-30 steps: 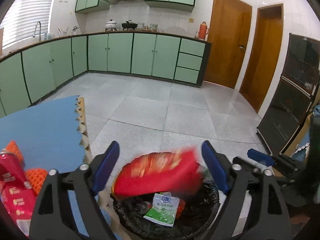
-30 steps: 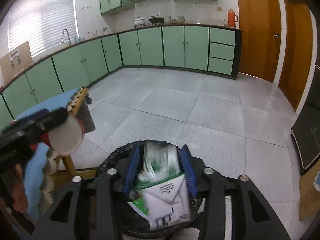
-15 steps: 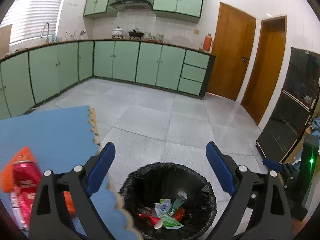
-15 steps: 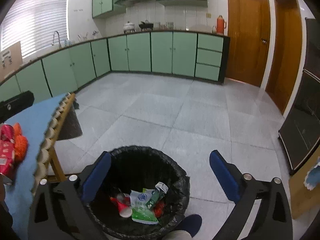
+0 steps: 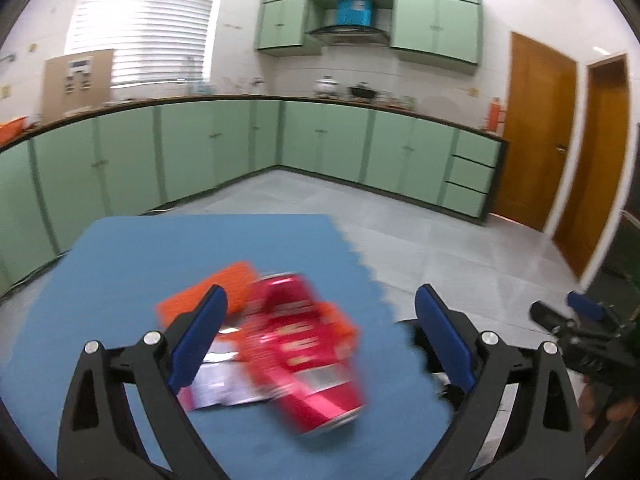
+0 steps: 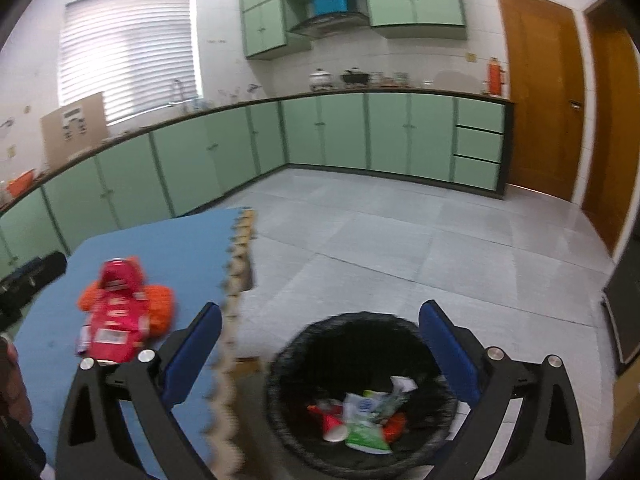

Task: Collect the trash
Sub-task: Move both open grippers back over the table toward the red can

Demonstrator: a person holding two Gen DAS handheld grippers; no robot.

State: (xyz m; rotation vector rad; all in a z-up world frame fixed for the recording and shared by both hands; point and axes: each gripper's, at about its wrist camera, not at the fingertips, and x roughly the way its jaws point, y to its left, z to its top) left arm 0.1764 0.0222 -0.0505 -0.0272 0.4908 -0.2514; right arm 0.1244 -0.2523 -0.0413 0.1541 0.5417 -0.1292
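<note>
We're between drops: both claws empty, next pickup due. Left claw [image 5: 320, 332] stands wide, angled down over the blue worktop [image 5: 120, 256], framing a red can [image 5: 308, 356] w/ orange wrappers [image 5: 224, 284] and what looks like a white-pink packet [image 5: 228, 388], though blur makes that a guess. Right claw [image 6: 320, 344], its jaws just opened fully w/ nothing between them, tilts down over the black-lined bin [image 6: 360, 400] on the floor beside the worktop; cartons and a cup lie inside. Next move, we reckon: lower left claw around the can, close squarely on its round side.
</note>
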